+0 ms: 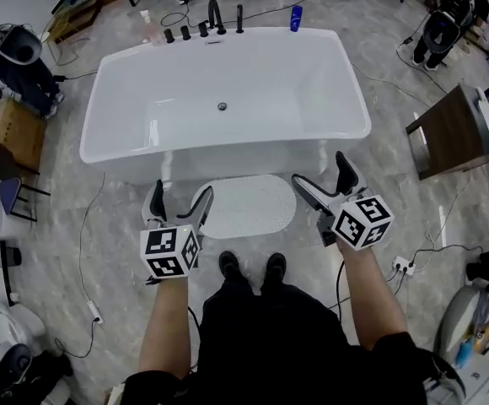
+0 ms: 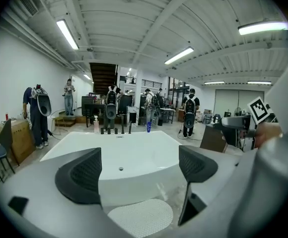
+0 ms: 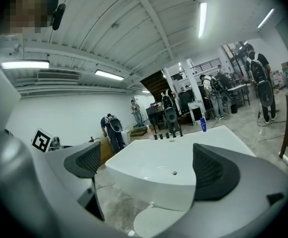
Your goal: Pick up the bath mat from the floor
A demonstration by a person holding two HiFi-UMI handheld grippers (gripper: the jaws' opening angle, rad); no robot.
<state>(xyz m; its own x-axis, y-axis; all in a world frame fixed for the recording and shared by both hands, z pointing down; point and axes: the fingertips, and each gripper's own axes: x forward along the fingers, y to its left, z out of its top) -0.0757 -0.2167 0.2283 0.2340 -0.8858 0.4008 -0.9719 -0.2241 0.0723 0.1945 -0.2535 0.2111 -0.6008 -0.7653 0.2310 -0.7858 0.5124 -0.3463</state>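
White, oval and finely dimpled, the bath mat (image 1: 249, 206) lies flat on the grey marbled floor (image 1: 101, 218), directly in front of the long side wall of the white bathtub (image 1: 270, 74). The mat's far edge runs just beside the base of the tub. The person's black shoes (image 1: 228, 264) stand on the floor just behind the mat's near edge.

Left gripper (image 1: 179, 201): held above the floor at the mat's left end. The left gripper view shows both black pads spread wide, with nothing between them; the tub wall and the mat appear in the gap. No contact with the mat.

Right gripper (image 1: 326, 180): held above the floor at the mat's right end, slightly closer to the tub than the left one. The right gripper view shows its jaws likewise wide apart and empty, with the tub and the mat's edge visible beyond them. No contact with the mat.

The two grippers flank the mat, one per end, with the marker cubes (image 1: 170, 252) facing the head camera.

Black tap fittings (image 1: 215, 15) and a blue bottle (image 1: 296, 17) stand on the tub's far rim. A wooden cabinet (image 1: 451, 133) stands to the right of the tub, well apart from the mat. Several people stand in the background, beyond the tub
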